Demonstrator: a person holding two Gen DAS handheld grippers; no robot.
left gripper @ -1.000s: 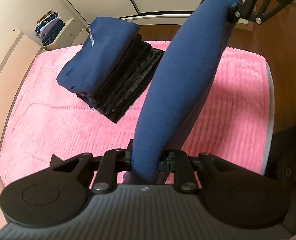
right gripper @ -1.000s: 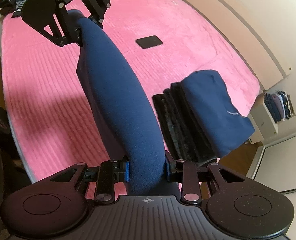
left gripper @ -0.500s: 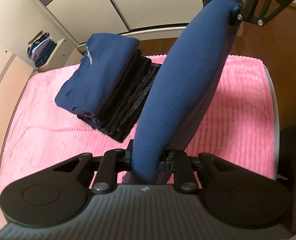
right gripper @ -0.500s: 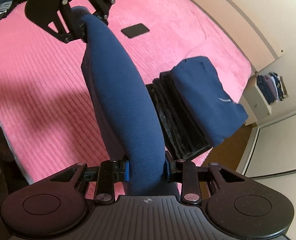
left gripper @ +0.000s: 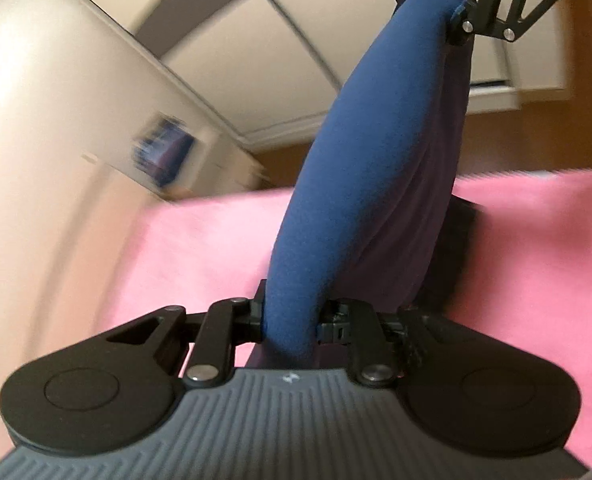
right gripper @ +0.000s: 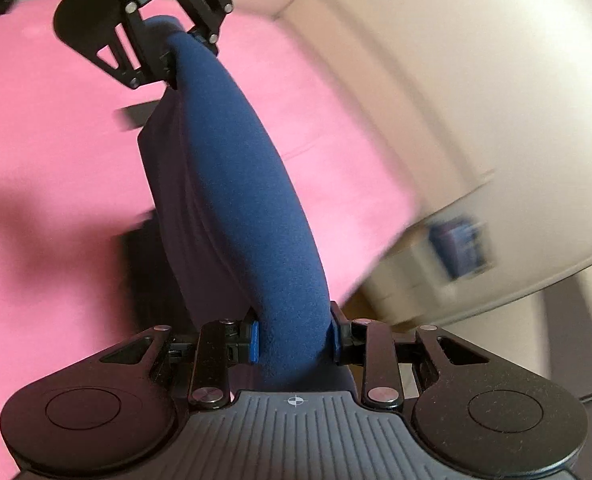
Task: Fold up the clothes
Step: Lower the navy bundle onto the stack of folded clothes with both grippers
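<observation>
A folded navy garment (left gripper: 360, 184) hangs stretched between my two grippers above the pink bed (left gripper: 184, 256). My left gripper (left gripper: 290, 316) is shut on its near end in the left wrist view, and my right gripper (left gripper: 436, 8) clamps the far end at the top. In the right wrist view my right gripper (right gripper: 294, 338) is shut on the navy garment (right gripper: 248, 200), with my left gripper (right gripper: 172, 60) gripping the far end. The dark stack of folded clothes (right gripper: 144, 264) lies mostly hidden under the hanging cloth. Both views are motion-blurred.
A pink ribbed bedcover (right gripper: 48, 152) fills the lower half of both views. A cream shelf with folded clothes (left gripper: 164, 156) stands beside the bed, backed by cream cupboard doors. A small dark flat object (right gripper: 134, 118) lies on the bed. Brown floor (left gripper: 536, 140) shows beyond the bed's end.
Both grippers have swung with the garment over the stack of folded clothes, which is now mostly covered. The views have tilted up towards the wall and gone blurry. Both grips are unchanged.
</observation>
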